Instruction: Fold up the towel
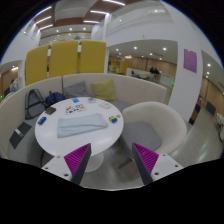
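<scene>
A pale blue towel [80, 124] lies spread flat on a round white table [50, 138], well beyond my fingers. My gripper [112, 160] is open and empty, held high and back from the table. Its left finger with a magenta pad [78, 157] overlaps the table's near edge; the right finger with its pad [148, 157] sits in front of the white chair.
A white tub chair [155, 124] stands right of the table. Small objects [72, 104] lie at the table's far side. A grey sofa [100, 88] with a yellow cushion and yellow partitions [65, 60] stand behind. Grey floor [112, 172] lies below the fingers.
</scene>
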{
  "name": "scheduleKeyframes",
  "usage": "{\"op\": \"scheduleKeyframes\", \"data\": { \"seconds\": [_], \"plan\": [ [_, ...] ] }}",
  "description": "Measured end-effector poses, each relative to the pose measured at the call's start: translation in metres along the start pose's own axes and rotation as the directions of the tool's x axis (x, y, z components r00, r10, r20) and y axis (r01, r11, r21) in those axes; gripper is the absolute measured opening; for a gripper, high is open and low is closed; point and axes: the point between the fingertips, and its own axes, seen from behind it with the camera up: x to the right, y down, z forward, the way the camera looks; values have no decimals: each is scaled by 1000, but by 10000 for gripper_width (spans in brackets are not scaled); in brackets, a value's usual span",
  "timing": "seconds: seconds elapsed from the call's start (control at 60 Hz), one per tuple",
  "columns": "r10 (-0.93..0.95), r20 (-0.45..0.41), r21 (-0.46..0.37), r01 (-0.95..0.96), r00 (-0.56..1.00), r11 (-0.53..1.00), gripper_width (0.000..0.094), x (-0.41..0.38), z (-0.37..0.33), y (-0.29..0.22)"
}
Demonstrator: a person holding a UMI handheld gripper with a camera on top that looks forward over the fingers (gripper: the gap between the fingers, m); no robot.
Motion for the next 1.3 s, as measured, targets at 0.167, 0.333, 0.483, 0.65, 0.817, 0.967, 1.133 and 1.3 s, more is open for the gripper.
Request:
{"op": "scheduleKeyframes", "data": {
  "seconds": [0.167, 0.333, 0.483, 0.65, 0.817, 0.967, 1.133, 1.3],
  "plan": [
    [-57, 103, 7, 57, 993, 998, 871, -68, 23, -12],
    [-112, 224, 11, 112, 968, 994, 873, -151, 41, -11],
    [-161, 313, 3, 168, 936, 986, 866, -220, 69, -7],
    [-188, 361, -14, 207, 913, 978, 865, -283, 119, -2],
    [-208, 365, -37, 237, 908, 971, 869, -337, 196, 5],
    [-216, 365, -56, 253, 906, 966, 868, -377, 278, 12],
    [-215, 348, -101, 265, 912, 959, 851, -400, 356, 27],
    [-197, 361, -110, 252, 911, 962, 640, -408, 379, 36]
  ]
}}
